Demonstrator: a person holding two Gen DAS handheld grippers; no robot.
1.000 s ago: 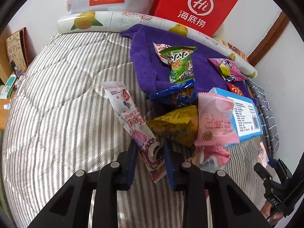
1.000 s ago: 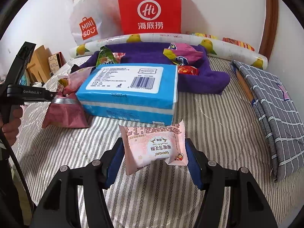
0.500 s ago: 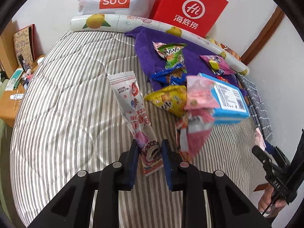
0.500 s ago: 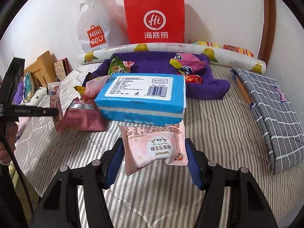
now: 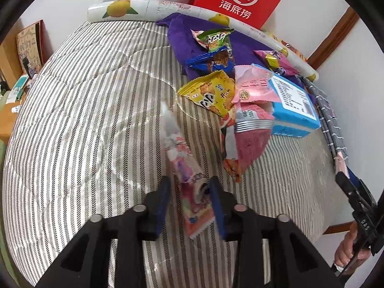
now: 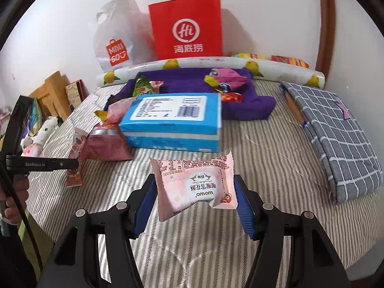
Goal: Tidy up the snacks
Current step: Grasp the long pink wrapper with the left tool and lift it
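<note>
My left gripper (image 5: 189, 192) has its fingers spread around the lower end of a long pink-and-white snack stick pack (image 5: 182, 165), which looks blurred and twisted on edge between them. My right gripper (image 6: 195, 196) is shut on a pale pink snowflake-crisp pack (image 6: 195, 184) and holds it above the striped bed (image 6: 264, 148). A pile of snacks lies beyond: a yellow bag (image 5: 211, 93), a pink bag (image 5: 254, 86), a dark pink pouch (image 5: 247, 139), a blue box (image 5: 292, 103), and green (image 5: 213, 39) and blue (image 5: 211, 61) bags on a purple towel (image 5: 182, 38).
A red Hi paper bag (image 6: 187, 28) and a white Miniso bag (image 6: 115, 40) stand against the wall behind a lemon-print roll (image 6: 211, 64). A folded grey checked cloth (image 6: 336, 129) lies at the bed's right. A wooden shelf (image 5: 9, 110) is at the left.
The left gripper's fingers have parted and the stick pack has turned on edge between them. Both views have drawn back slightly. The right gripper still holds its pink pack.
</note>
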